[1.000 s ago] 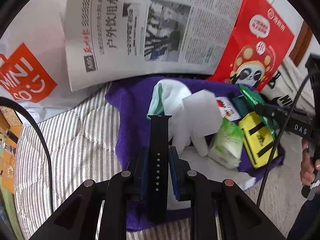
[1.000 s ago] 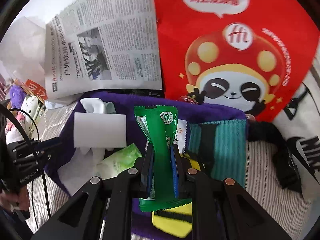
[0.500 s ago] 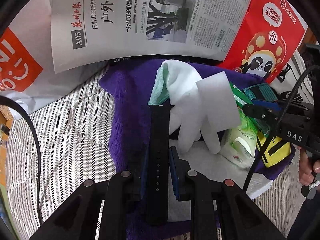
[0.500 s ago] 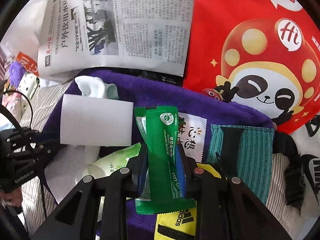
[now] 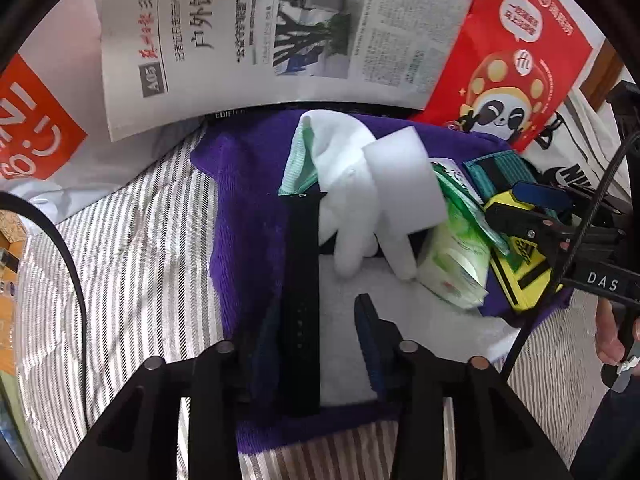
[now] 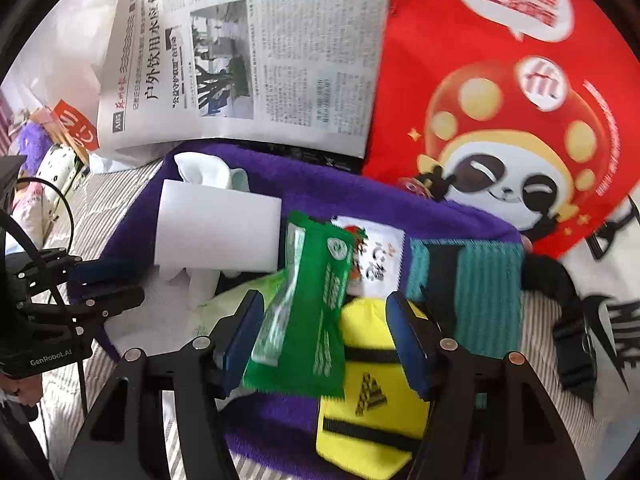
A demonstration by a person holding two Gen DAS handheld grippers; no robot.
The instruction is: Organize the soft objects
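Note:
A black watch strap lies lengthwise on the purple towel, between the opening jaws of my left gripper. It rests by the left finger and the right pad stands clear of it. My right gripper is opening too. A green sachet leans tilted between its spread pads, over a yellow Adidas pouch. A white glove and a white foam block lie further back on the towel.
A newspaper and a red panda bag stand behind the towel. A green wipes pack, a teal cloth and a white sachet crowd its right half. Striped bedding lies to the left.
Both grippers were shut, the left on the strap and the right on the green sachet. Both have opened; the strap lies on the towel and the sachet has tipped to the left.

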